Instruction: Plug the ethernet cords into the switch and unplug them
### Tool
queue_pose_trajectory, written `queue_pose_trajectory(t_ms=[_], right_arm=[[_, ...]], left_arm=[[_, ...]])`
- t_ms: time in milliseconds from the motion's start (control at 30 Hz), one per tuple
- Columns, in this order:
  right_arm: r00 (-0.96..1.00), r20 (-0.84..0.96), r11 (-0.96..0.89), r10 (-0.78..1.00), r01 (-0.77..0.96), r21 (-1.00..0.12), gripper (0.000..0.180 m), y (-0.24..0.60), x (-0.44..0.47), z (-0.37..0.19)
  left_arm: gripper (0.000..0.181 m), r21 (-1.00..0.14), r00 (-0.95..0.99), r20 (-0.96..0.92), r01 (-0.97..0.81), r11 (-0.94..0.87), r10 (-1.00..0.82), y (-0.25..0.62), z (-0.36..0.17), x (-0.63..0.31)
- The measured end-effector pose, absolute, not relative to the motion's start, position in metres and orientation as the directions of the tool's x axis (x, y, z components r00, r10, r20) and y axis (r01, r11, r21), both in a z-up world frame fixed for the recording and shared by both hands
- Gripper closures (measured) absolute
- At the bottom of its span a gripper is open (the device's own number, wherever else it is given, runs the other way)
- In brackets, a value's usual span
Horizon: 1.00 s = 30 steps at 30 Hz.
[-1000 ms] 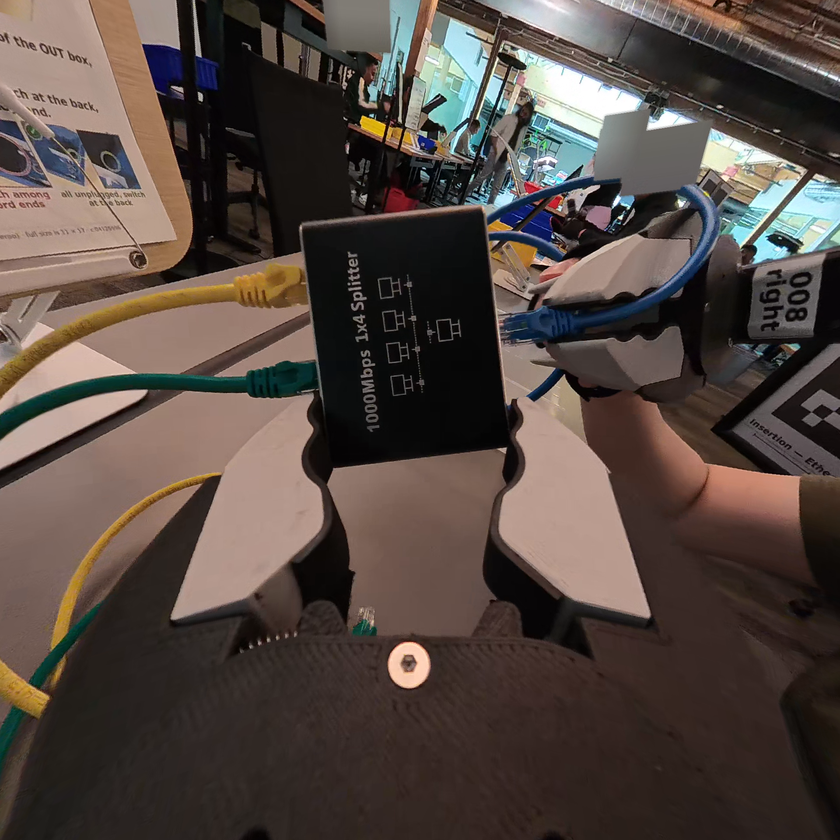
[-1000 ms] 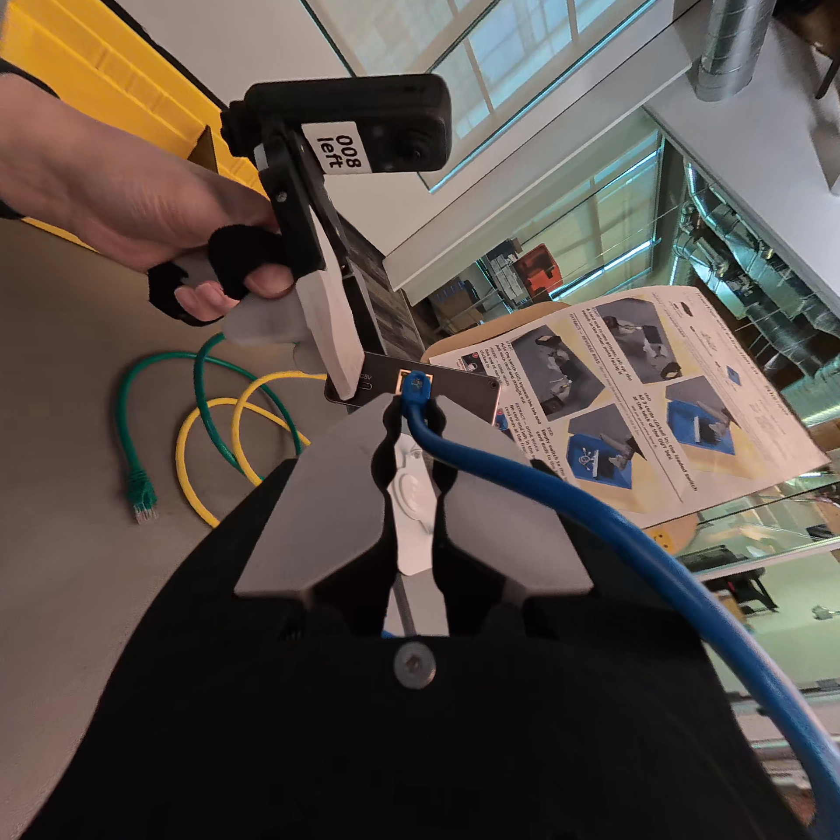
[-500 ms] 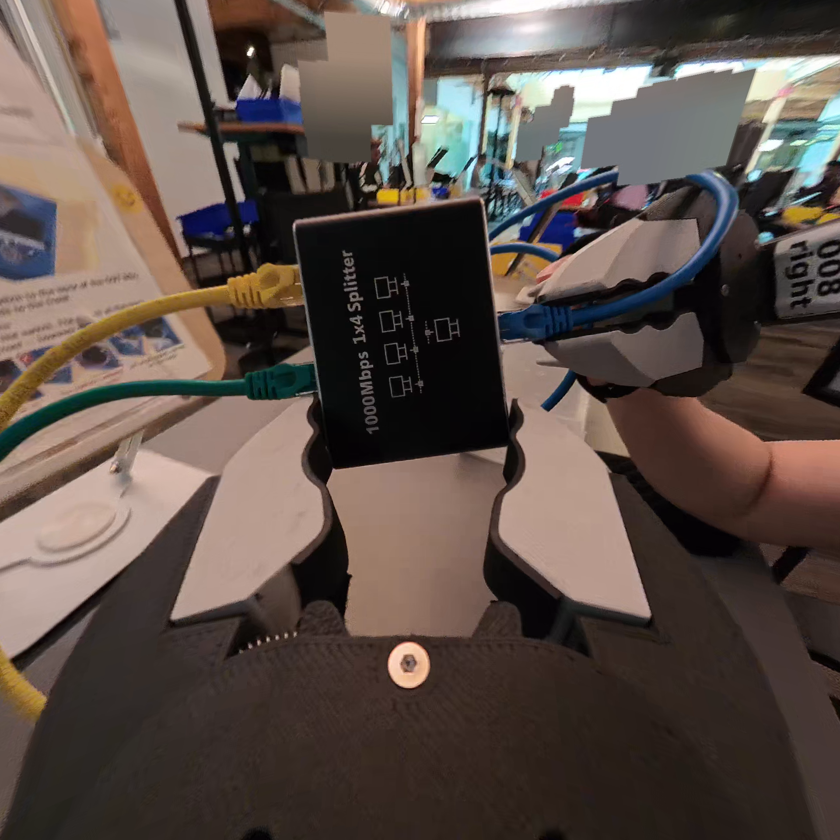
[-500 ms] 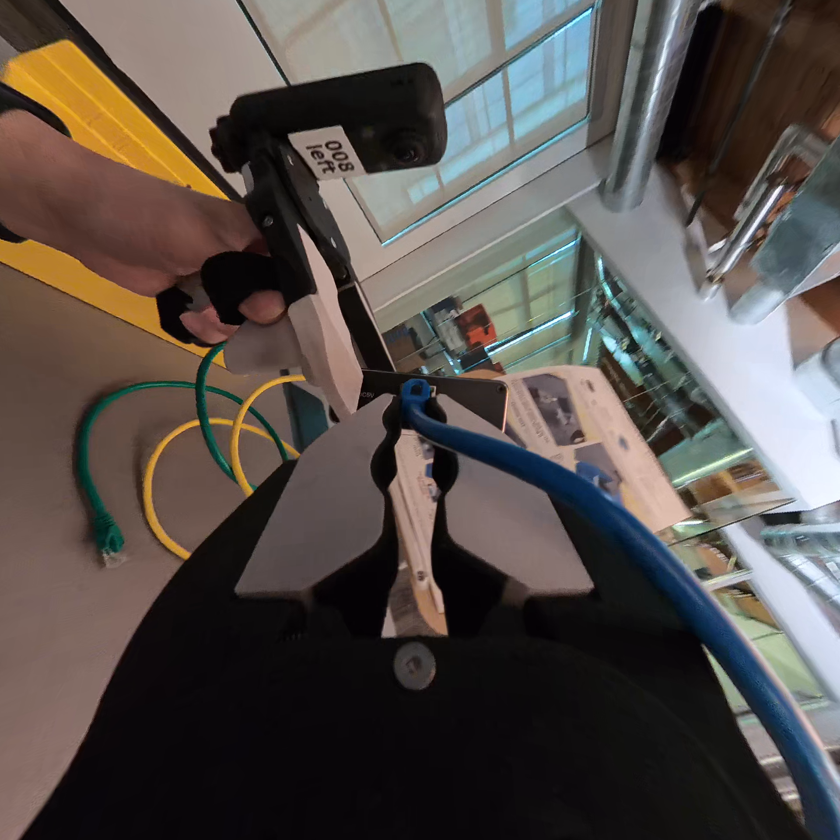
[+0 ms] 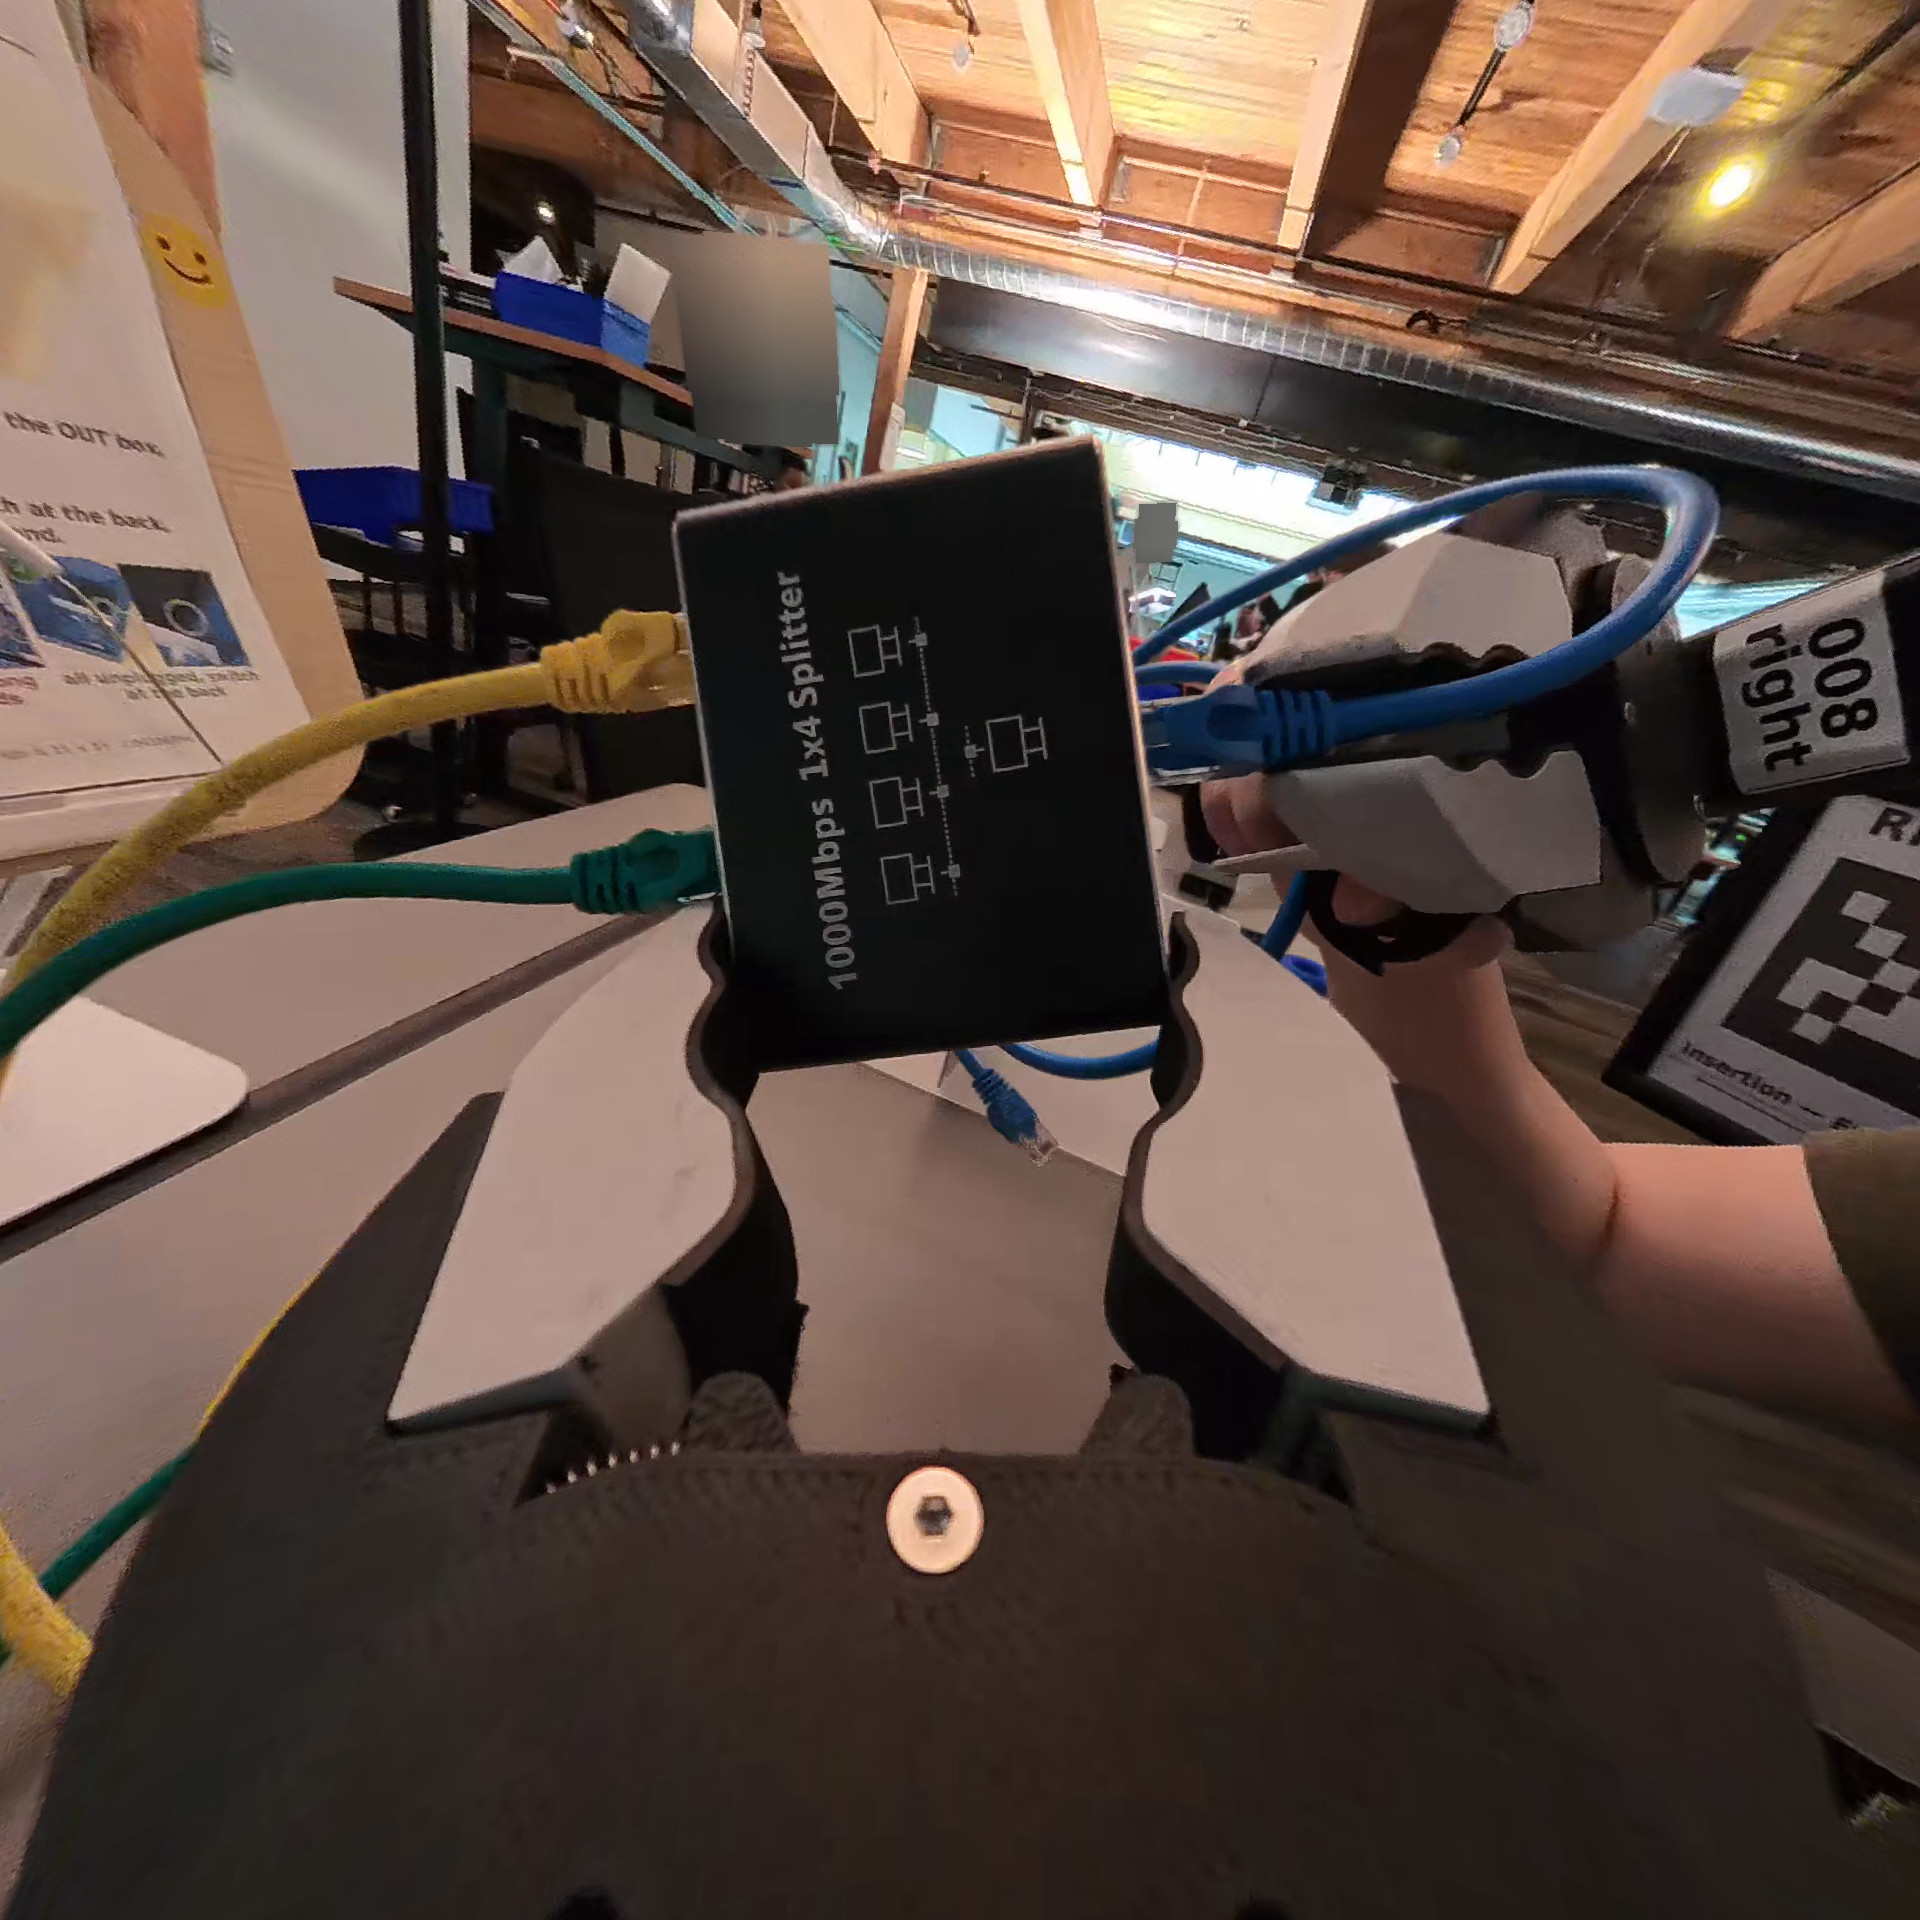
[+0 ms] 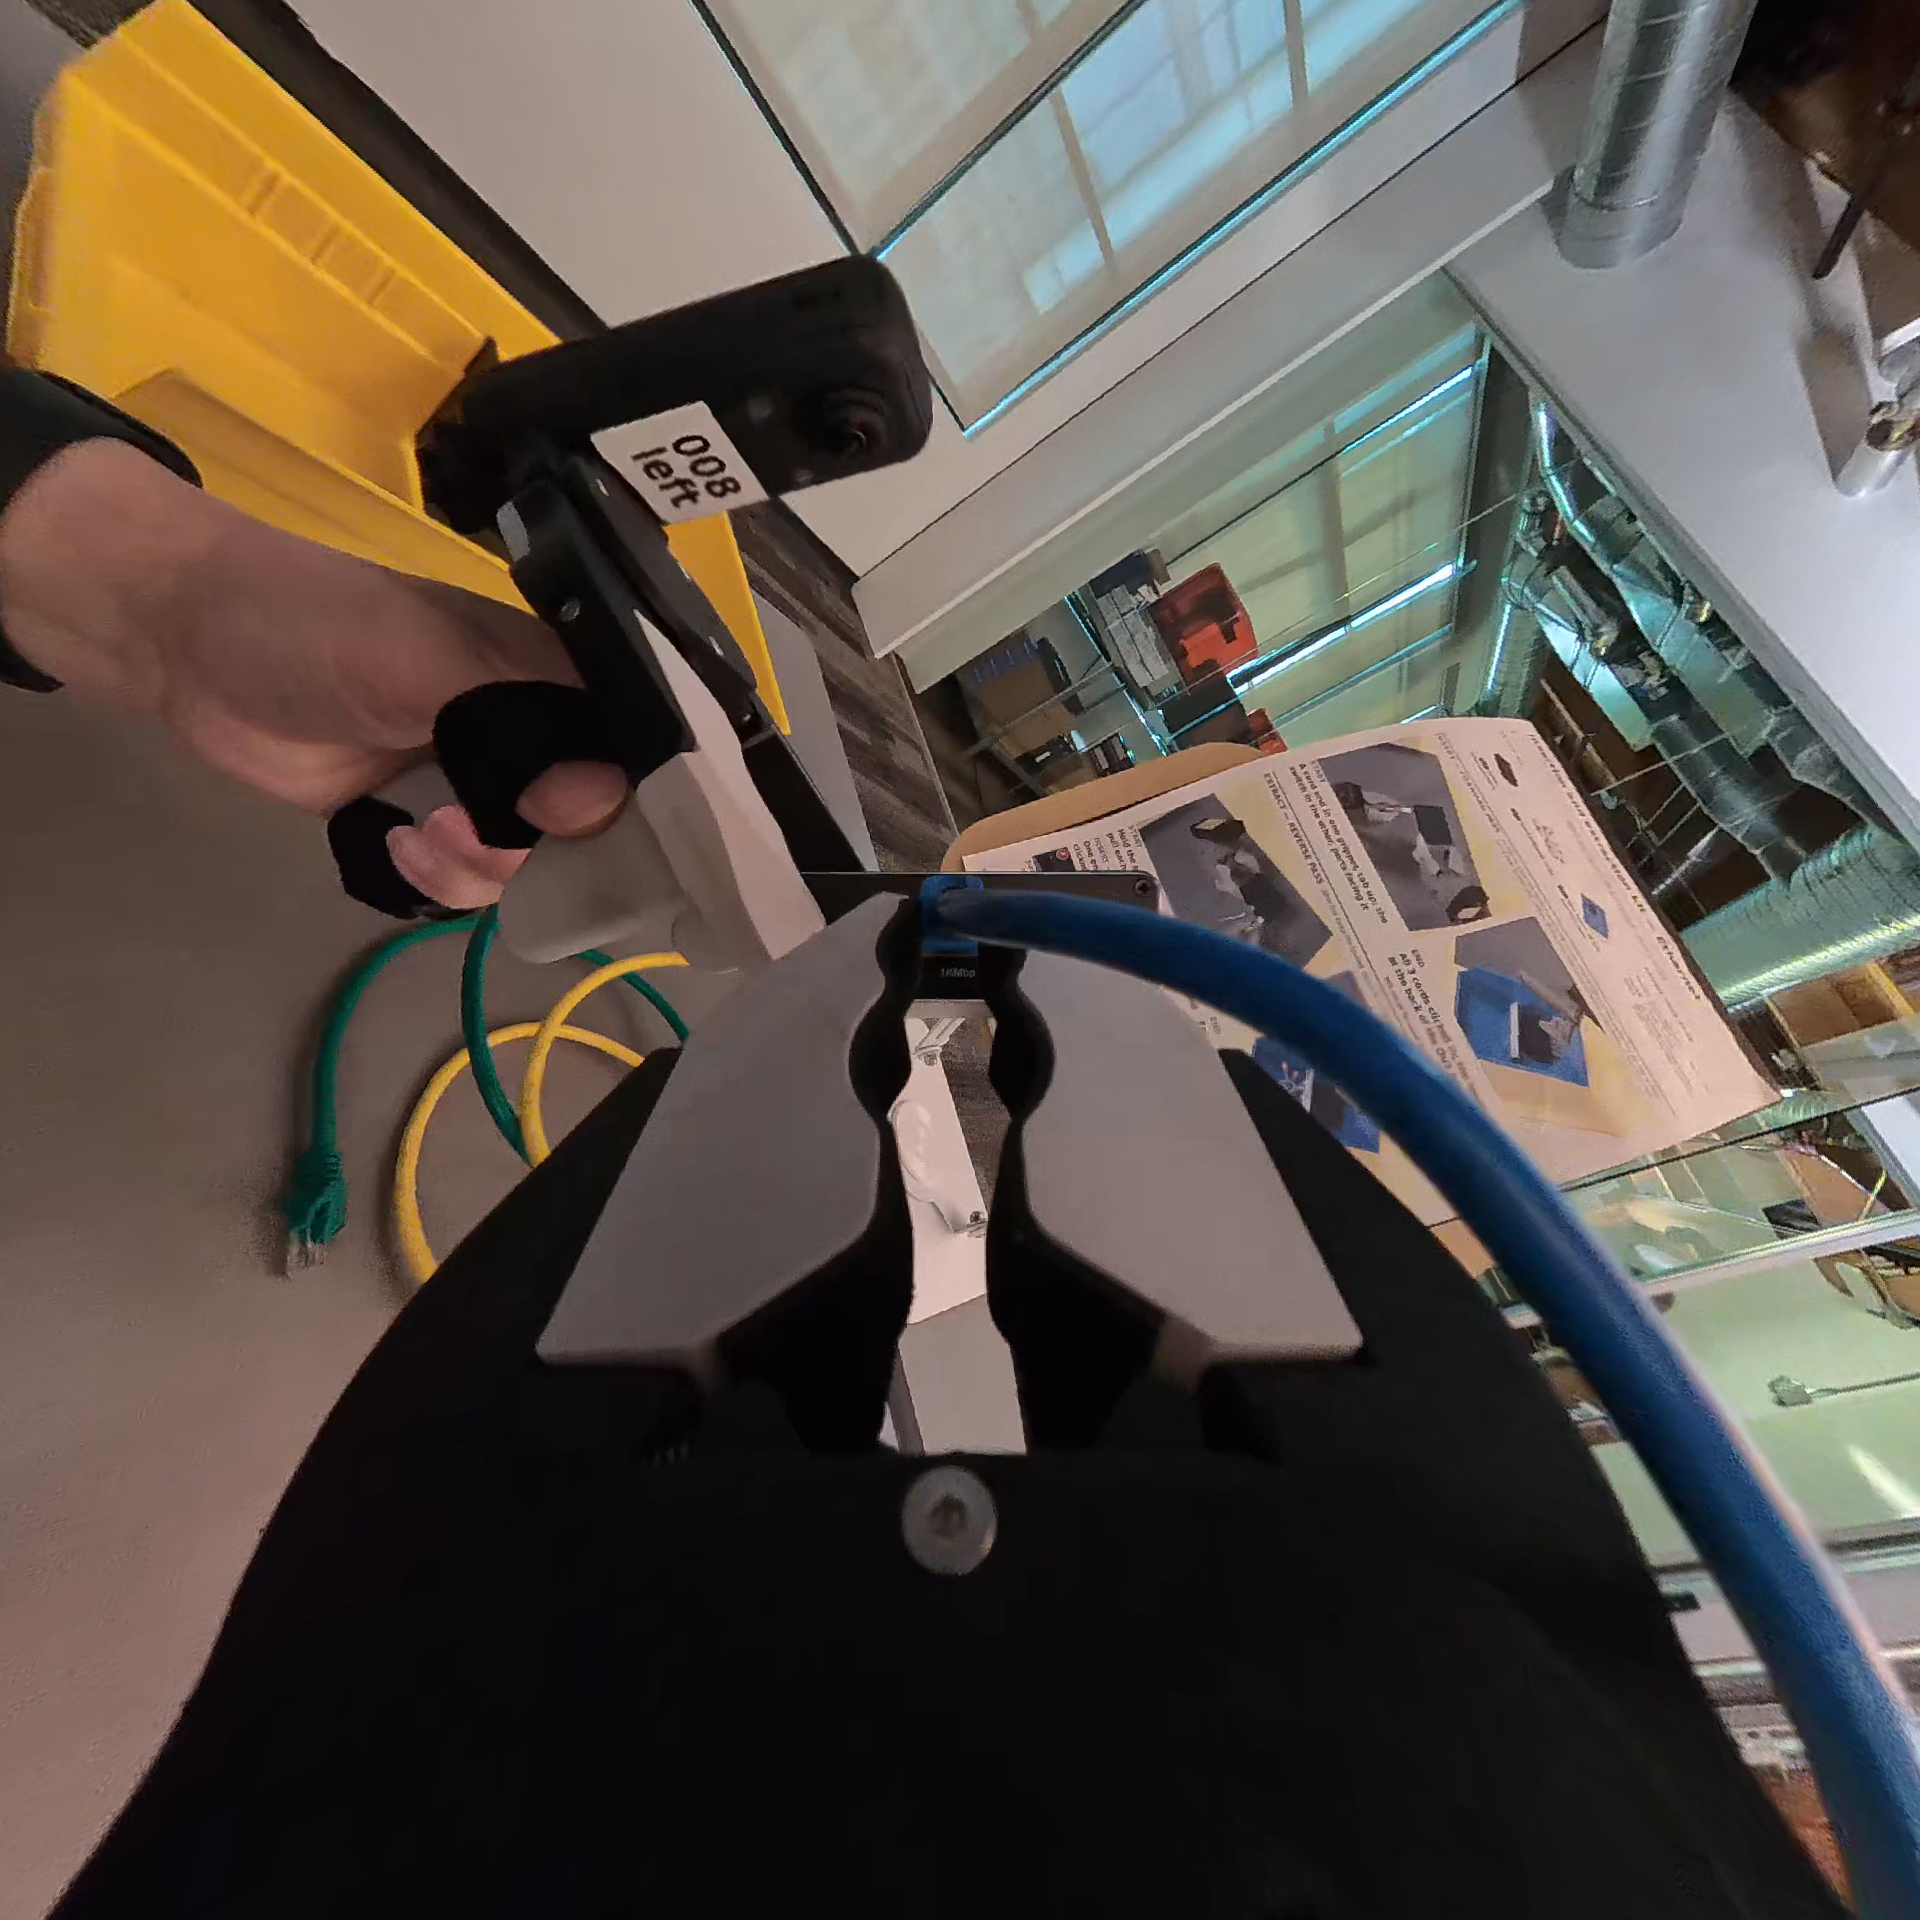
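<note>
Currently the left gripper (image 5: 940, 987) pinches a black switch (image 5: 920, 748) held upright above the table (image 5: 312, 997). The right gripper (image 5: 1236, 727) is clamped on the blue cord's plug (image 5: 1236, 724) at the switch's right side. Seating it likely needs a straight, level push while the switch is braced. Three cords show: yellow cord (image 5: 613, 665) and green cord (image 5: 634, 878) plugged in on the left, one blue.

You're in what looks like a shared workshop or lab: exposed wooden ceiling beams (image 5: 1091, 94), metal ducting (image 6: 1642, 114), blue storage bins (image 5: 566, 301), instruction poster (image 6: 1455, 914).
</note>
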State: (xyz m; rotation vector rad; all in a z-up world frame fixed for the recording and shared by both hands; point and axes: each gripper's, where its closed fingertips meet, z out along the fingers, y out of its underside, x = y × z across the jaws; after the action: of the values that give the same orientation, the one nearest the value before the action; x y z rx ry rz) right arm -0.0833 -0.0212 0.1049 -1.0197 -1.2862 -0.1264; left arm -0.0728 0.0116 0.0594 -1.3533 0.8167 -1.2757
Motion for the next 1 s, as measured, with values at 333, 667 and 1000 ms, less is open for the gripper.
queue_pose_trajectory(t_ms=[333, 667, 1000], right_arm=[[0.381, 0.789, 0.536, 0.483, 0.584, -0.610, 0.167, -0.014, -0.081, 0.103], [0.312, 0.484, 0.175, 0.818, 0.667, -0.724, 0.153, -0.013, -0.077, 0.043], [0.451, 0.209, 0.077, 0.868, 0.294, -0.953, 0.134, -0.031, -0.058, 0.116]], left_arm=[[0.105, -0.994, 0.392, 0.105, 0.063, -0.087, -0.914, 0.022, 0.062, -0.082], [0.105, -0.964, 0.698, -0.264, -0.221, 0.150, -0.666, 0.066, 0.081, -0.148], [0.105, -0.813, 0.389, -0.546, -0.458, 0.358, -0.742, 0.032, 0.058, -0.125]])
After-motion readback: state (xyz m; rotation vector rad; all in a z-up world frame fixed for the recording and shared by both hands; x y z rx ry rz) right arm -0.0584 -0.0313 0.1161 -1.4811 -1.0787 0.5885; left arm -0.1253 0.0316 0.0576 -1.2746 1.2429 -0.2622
